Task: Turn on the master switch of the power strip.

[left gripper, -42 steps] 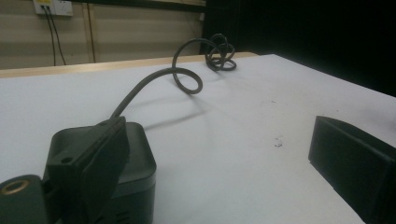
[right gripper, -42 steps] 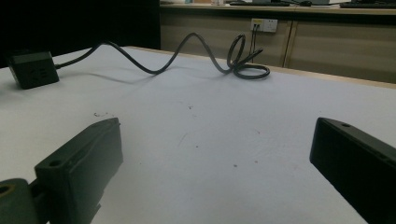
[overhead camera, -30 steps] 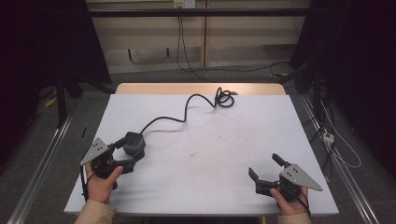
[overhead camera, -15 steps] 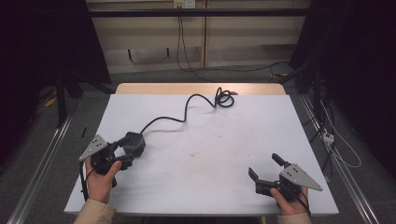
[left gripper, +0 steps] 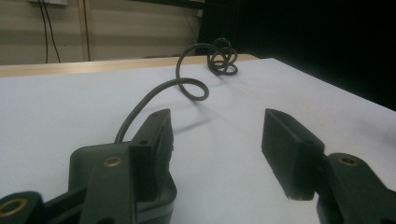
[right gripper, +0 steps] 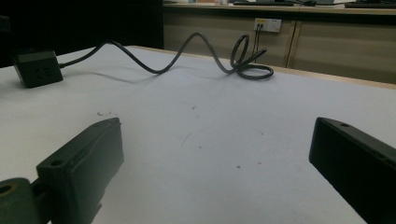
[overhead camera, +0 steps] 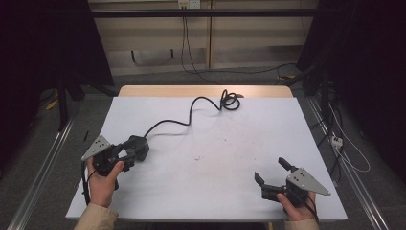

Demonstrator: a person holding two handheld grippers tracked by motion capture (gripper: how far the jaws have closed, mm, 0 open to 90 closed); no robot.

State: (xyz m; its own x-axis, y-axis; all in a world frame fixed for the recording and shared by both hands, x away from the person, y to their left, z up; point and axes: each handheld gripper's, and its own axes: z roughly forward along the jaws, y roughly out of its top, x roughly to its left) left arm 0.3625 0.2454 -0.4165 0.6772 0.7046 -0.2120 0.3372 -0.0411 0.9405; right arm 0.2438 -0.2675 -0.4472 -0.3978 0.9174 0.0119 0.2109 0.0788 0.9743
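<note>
Closing in over the last second, the left gripper [overhead camera: 128, 154] has narrowed its jaws around the black box-shaped power adapter [overhead camera: 137, 146], which sat clear in front of them a second ago; the adapter itself lies where it lay before, and the right gripper [overhead camera: 271, 173] has kept its place.

Largest in the scene is the white rectangular table top [overhead camera: 215, 143], with a strip of pale wood along its far edge. Across it runs the black round power cable [overhead camera: 191, 112], curving from the adapter at the near left up to a small coil near the far edge.

The adapter rests flat on the table at the near left. In the high view the left gripper's jaws stand on either side of its near end, about half spread. In the left gripper view [left gripper: 217, 135] one jaw lies right against the adapter's dark body [left gripper: 154, 186], while the other jaw stands off to the side with bare table between them, so the pads do not pinch it yet.

At the near right, the right gripper sits low over the table with its jaws spread wide. In the right gripper view [right gripper: 212, 149] nothing but white surface lies between them, and the adapter [right gripper: 37, 67] shows far off.
</note>
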